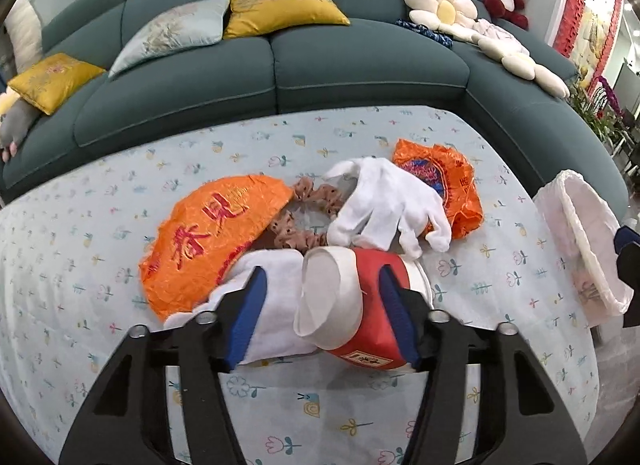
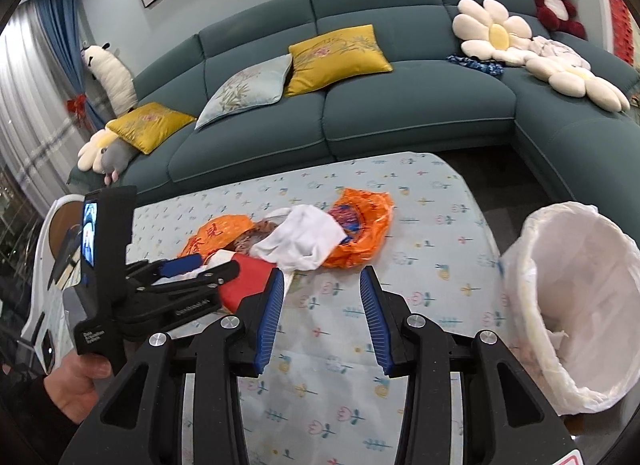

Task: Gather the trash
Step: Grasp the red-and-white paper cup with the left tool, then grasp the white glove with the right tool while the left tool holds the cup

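Left gripper [image 1: 320, 305] is clamped on the red paper cup [image 1: 360, 305], light and crushable, so squeeze mid-body gently; right gripper [image 2: 322, 313] gapes empty.

Right gripper [image 2: 322, 315] gaping over floral tablecloth [image 2: 424, 233], lined bin [image 2: 568, 305] beside, orange wrappers [image 2: 360, 233] ahead

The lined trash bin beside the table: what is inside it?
The trash bin has a white liner; some crumpled white scraps lie near its bottom. The near wall hides the rest, so whether anything else is inside cannot be told.
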A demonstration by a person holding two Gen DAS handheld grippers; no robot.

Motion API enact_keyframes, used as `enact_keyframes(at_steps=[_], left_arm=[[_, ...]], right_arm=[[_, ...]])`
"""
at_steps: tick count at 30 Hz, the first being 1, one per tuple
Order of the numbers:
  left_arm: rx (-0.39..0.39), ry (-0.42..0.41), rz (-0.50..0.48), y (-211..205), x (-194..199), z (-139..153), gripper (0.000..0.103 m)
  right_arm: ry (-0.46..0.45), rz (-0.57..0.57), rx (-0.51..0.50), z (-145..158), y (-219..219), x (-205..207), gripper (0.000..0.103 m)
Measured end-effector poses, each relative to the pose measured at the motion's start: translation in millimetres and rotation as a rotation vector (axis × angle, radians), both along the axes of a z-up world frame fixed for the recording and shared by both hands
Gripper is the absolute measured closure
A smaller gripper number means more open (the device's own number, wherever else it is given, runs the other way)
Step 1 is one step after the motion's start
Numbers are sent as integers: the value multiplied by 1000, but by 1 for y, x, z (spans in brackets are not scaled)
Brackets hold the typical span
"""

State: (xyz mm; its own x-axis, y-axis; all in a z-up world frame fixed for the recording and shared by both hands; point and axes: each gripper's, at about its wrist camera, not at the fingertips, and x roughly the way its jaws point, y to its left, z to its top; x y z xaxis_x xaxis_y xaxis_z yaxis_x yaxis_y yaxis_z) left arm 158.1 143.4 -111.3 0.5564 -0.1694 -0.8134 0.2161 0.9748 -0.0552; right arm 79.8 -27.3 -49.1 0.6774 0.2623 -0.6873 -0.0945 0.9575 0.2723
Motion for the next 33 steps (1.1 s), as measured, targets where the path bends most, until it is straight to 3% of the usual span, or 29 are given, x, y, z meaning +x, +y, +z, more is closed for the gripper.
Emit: enact_keyframes(at_steps=[3, 13, 20, 30, 33], left_arm=[[-33, 23, -20, 2, 0, -2, 74], [-62, -38, -32, 8, -17, 22, 76], [-75, -88, 60, 26, -13, 46, 76], [-39, -132, 135, 31, -4, 56, 76], [-40, -123, 137, 31, -2, 53, 76]], right_arm=[[12, 12, 0, -3, 7, 7, 64], [49, 42, -9, -16, 29, 21, 64], [53, 59, -38, -26, 44, 49, 64], [126, 52, -70, -66, 56, 105, 66], [172, 51, -50, -79, 54, 115, 72]])
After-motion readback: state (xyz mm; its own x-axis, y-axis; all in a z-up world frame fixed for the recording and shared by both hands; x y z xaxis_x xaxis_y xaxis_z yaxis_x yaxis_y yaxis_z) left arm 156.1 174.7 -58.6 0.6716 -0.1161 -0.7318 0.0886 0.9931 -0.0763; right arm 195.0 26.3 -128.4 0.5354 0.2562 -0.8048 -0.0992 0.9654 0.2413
